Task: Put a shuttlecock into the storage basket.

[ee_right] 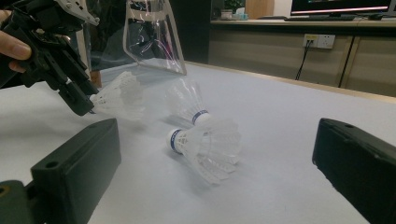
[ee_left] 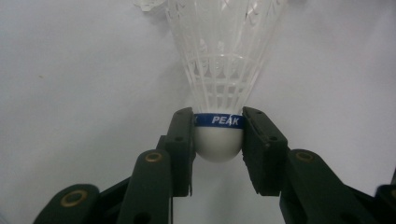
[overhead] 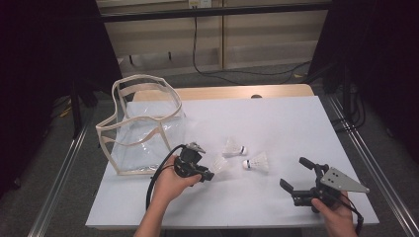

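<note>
The left gripper [ee_left: 218, 135] has its jaws pinched on a shuttlecock's [ee_left: 219, 84] white cork, lower centre of the left gripper view. Pickup looks done; next, I'd guess, a carry to the clear bag [overhead: 141, 131] upper left. The right gripper [overhead: 296, 174] waits wide open.

We see the white table [overhead: 276, 123] evenly and brightly lit, dark surroundings, soft shadows, and blurred jaws close up.

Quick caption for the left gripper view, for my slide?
Left tongs shut on the white cork base of a white plastic shuttlecock with blue band.
</note>
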A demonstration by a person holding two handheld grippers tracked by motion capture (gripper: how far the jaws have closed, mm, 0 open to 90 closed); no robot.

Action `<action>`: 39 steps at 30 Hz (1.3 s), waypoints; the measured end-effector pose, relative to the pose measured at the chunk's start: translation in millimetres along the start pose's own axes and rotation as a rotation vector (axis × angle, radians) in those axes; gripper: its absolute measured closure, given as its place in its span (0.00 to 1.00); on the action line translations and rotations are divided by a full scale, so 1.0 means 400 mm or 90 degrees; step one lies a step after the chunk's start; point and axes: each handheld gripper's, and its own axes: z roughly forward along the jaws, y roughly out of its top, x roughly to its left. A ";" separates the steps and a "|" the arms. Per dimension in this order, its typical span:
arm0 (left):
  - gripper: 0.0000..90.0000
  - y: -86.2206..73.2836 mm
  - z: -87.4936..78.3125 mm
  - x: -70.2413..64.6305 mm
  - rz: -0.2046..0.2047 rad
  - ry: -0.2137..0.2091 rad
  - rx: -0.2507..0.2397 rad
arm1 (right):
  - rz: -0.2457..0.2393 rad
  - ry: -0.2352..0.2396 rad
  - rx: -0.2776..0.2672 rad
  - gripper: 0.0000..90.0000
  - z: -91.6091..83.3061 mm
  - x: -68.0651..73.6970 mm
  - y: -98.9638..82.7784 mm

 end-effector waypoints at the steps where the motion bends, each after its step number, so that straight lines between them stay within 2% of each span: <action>1: 0.73 0.001 -0.003 -0.001 0.000 -0.002 -0.001 | -0.001 -0.001 0.001 0.01 0.000 -0.001 -0.001; 11: 0.73 0.021 -0.042 -0.009 0.002 -0.010 -0.008 | -0.003 -0.002 0.003 0.01 0.000 0.001 0.000; 17: 0.73 0.031 -0.048 -0.011 0.005 -0.015 0.002 | -0.001 -0.001 0.000 0.01 0.000 0.000 0.000; 19: 0.73 0.035 -0.049 -0.011 0.003 -0.020 0.007 | 0.000 -0.001 0.000 0.01 0.000 0.001 0.000; 20: 0.73 0.036 -0.049 -0.013 -0.007 -0.025 0.002 | -0.001 -0.002 0.002 0.01 0.000 0.001 0.000; 33: 0.73 0.060 -0.062 -0.025 0.006 -0.012 0.016 | -0.002 -0.002 0.001 0.01 -0.001 0.001 0.000; 39: 0.73 0.075 -0.077 -0.029 0.014 -0.004 0.010 | -0.005 -0.001 0.001 0.01 -0.002 0.001 0.001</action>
